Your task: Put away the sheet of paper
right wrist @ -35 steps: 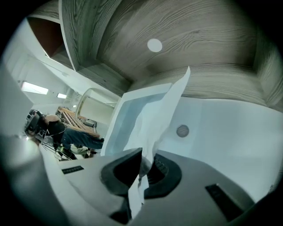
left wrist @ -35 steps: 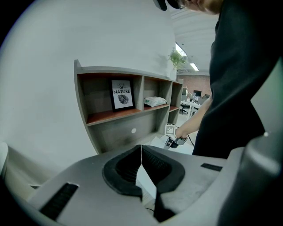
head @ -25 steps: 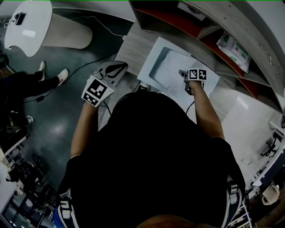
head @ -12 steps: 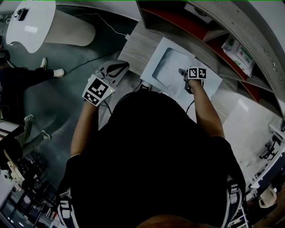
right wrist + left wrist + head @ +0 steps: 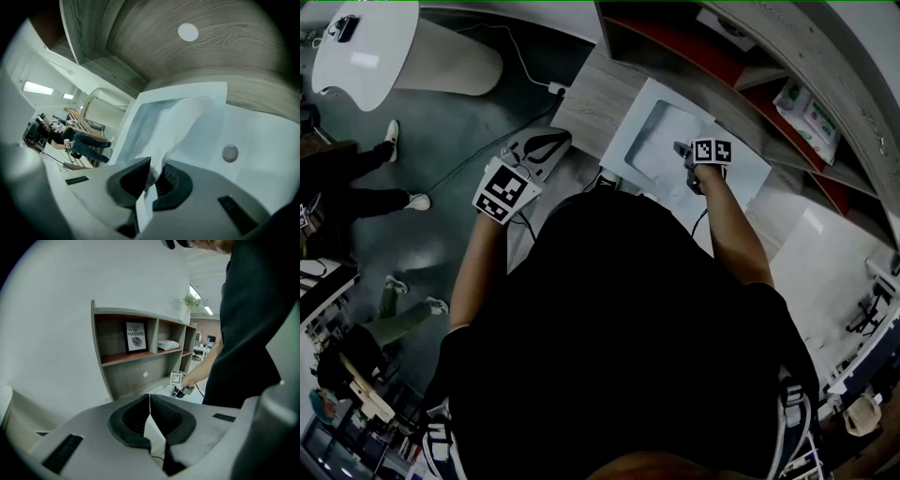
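The sheet of paper (image 5: pixel 661 136) lies partly lifted on the white desk (image 5: pixel 802 248), below the wooden shelf unit (image 5: pixel 722 52). My right gripper (image 5: pixel 681 150) is shut on its near edge. In the right gripper view the sheet (image 5: pixel 180 124) rises in a crumpled fold from the jaws (image 5: pixel 157 171), with a strip of it pinched between the black pads. My left gripper (image 5: pixel 549 141) hangs off the desk's left end, over the floor. Its jaws (image 5: pixel 150 401) are shut with nothing between them, and the right gripper (image 5: pixel 180 390) shows beyond them.
The shelf unit (image 5: pixel 140 357) holds a framed print (image 5: pixel 136 336) and a pack (image 5: pixel 168 345). A round cable grommet (image 5: pixel 229 153) sits in the desk beside the sheet. A cable (image 5: pixel 473 141) runs over the floor. A person's legs (image 5: pixel 356 192) and a white table (image 5: pixel 366 42) are at left.
My right gripper has slid a little across the desk with the sheet still pinched. My left gripper has stayed put. The person's legs at left have shifted.
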The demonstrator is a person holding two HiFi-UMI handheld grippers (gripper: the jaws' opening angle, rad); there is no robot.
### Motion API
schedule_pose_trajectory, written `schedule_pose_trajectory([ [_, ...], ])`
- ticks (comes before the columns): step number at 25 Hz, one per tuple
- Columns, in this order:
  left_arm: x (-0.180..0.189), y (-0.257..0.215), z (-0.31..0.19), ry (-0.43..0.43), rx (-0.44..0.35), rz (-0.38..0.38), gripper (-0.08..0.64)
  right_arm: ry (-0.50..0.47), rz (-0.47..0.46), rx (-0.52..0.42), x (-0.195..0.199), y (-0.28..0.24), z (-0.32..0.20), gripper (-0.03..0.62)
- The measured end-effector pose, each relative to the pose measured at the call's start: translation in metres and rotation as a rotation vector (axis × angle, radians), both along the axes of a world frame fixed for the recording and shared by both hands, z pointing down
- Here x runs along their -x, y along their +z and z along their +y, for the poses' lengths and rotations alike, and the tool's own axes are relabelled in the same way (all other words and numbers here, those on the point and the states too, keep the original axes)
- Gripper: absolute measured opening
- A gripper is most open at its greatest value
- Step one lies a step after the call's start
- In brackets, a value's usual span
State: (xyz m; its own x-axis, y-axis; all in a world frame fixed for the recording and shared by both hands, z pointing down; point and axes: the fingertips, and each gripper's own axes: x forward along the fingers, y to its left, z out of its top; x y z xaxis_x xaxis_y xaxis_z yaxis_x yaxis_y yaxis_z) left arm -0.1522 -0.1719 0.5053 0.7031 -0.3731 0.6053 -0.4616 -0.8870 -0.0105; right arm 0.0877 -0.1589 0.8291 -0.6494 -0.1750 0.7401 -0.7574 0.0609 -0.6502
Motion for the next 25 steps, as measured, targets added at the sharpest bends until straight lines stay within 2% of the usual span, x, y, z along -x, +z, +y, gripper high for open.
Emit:
schedule_pose_trajectory([
  [19, 0.022, 0.007, -0.001, -0.019, 0.016, -0.009, 0.023, 0.013, 0.005, 0.007, 0.019, 0.008, -0.013, 0.014],
  [25, 0.022, 0.006, -0.002, -0.013, 0.014, -0.014, 0.023, 0.043, 0.016, 0.012, 0.018, 0.012, -0.015, 0.014],
])
